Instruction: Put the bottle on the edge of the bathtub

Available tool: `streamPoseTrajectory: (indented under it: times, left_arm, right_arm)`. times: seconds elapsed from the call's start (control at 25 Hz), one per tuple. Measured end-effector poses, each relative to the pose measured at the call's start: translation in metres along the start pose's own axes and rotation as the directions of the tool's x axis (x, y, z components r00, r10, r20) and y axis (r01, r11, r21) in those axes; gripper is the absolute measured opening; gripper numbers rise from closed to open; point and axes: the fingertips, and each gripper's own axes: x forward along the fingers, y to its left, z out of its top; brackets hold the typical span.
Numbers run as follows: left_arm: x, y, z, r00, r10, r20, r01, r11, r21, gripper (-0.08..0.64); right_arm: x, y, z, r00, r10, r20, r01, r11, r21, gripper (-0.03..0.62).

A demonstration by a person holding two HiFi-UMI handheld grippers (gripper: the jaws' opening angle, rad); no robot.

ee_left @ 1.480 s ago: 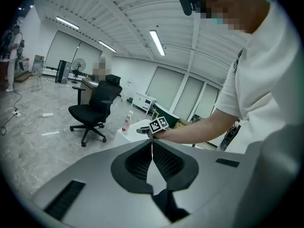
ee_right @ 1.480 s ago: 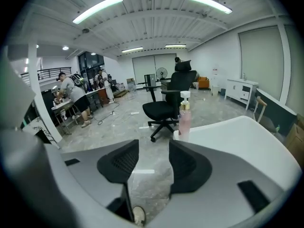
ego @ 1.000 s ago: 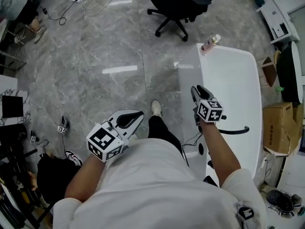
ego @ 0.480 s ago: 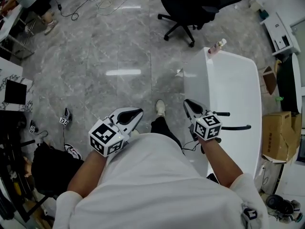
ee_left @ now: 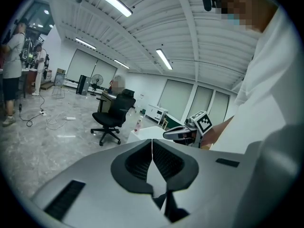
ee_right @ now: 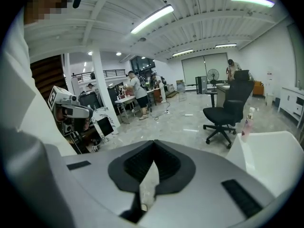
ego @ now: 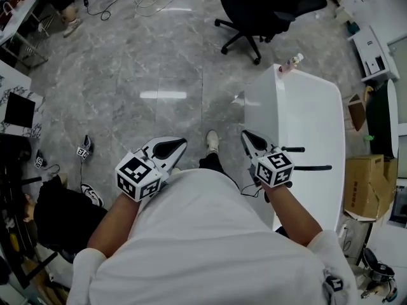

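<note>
Upper right, bottle (ego: 292,63) on bathtub (ego: 257,107) rim: probably light, tippy; I'd pinch mid-body; left gripper (ego: 177,144), right gripper (ego: 247,136) clenched, empty.

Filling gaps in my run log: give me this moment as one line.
bottle: upright on bathtub far rim | left gripper: shut, empty | right gripper: shut, empty | both well short of bottle
</note>
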Motion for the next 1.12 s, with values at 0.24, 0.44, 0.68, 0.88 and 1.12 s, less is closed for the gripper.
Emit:
streamPoseTrajectory:
  times: [0.24,0.44,0.68,0.88,1.12]
  left_arm:
    - [-0.002,0.0,0.003,1.0,0.003,0.003,-0.003,1.0,0.005,0.02]
    - [0.004,-0.006,0.001,1.0,-0.005,-0.004,0.005,1.0,0.008,0.02]
    - [0.015,-0.012,0.002,1.0,-0.026,-0.013,0.026,1.0,0.012,0.02]
    - [0.024,-0.012,0.005,0.999,-0.034,-0.021,0.034,0.999,0.012,0.02]
    - [0.036,-0.015,0.006,0.998,-0.046,-0.032,0.045,0.999,-0.008,0.02]
  right_arm:
    - [-0.001,0.003,0.009,1.0,0.005,0.015,-0.004,1.0,-0.024,0.009]
    - [-0.008,0.001,0.007,1.0,-0.002,0.028,0.003,1.0,-0.02,0.009]
    - [-0.014,-0.003,0.007,0.999,-0.008,0.039,0.009,1.0,-0.014,0.009]
    - [-0.018,-0.011,0.007,0.999,-0.016,0.047,0.016,1.0,-0.005,0.009]
    - [-0.021,-0.02,0.006,0.999,-0.025,0.043,0.025,1.0,0.008,0.009]
